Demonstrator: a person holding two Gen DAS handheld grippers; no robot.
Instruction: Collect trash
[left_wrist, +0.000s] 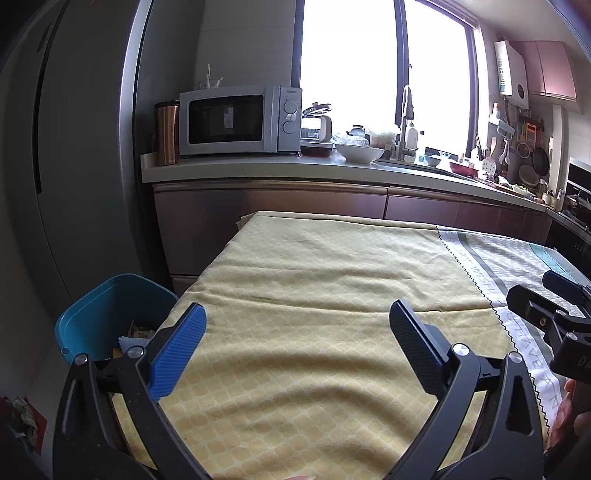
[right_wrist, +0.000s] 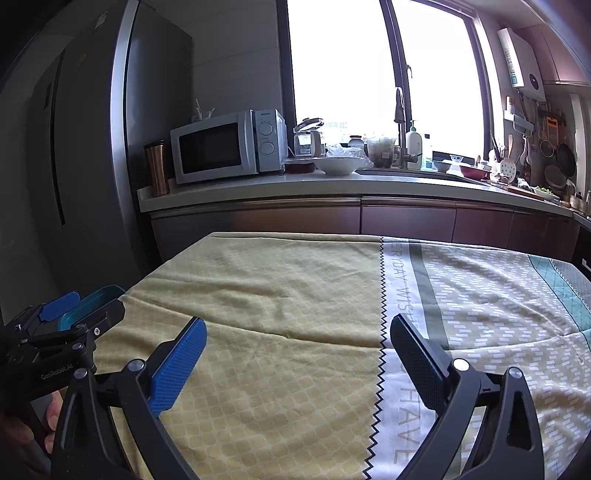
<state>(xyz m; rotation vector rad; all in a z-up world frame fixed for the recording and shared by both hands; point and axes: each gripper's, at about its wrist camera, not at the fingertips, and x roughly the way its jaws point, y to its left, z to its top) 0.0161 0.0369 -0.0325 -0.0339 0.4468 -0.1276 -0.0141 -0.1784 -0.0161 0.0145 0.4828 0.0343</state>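
A blue bin (left_wrist: 110, 314) stands on the floor at the table's left edge, with crumpled paper and scraps inside (left_wrist: 138, 334). Its rim also shows in the right wrist view (right_wrist: 88, 304). My left gripper (left_wrist: 297, 314) is open and empty above the yellow tablecloth (left_wrist: 314, 277), to the right of the bin. My right gripper (right_wrist: 297, 328) is open and empty over the cloth's middle. Each gripper shows at the edge of the other's view: the right one (left_wrist: 546, 306) and the left one (right_wrist: 62, 325). No trash shows on the table.
A kitchen counter (left_wrist: 258, 168) runs behind the table with a microwave (left_wrist: 240, 120), a copper flask (left_wrist: 166, 133), a white bowl (left_wrist: 360, 152) and a sink tap (left_wrist: 406, 114). A grey fridge (left_wrist: 66, 147) stands at the left. Some crumpled litter (left_wrist: 22, 417) lies on the floor at the lower left.
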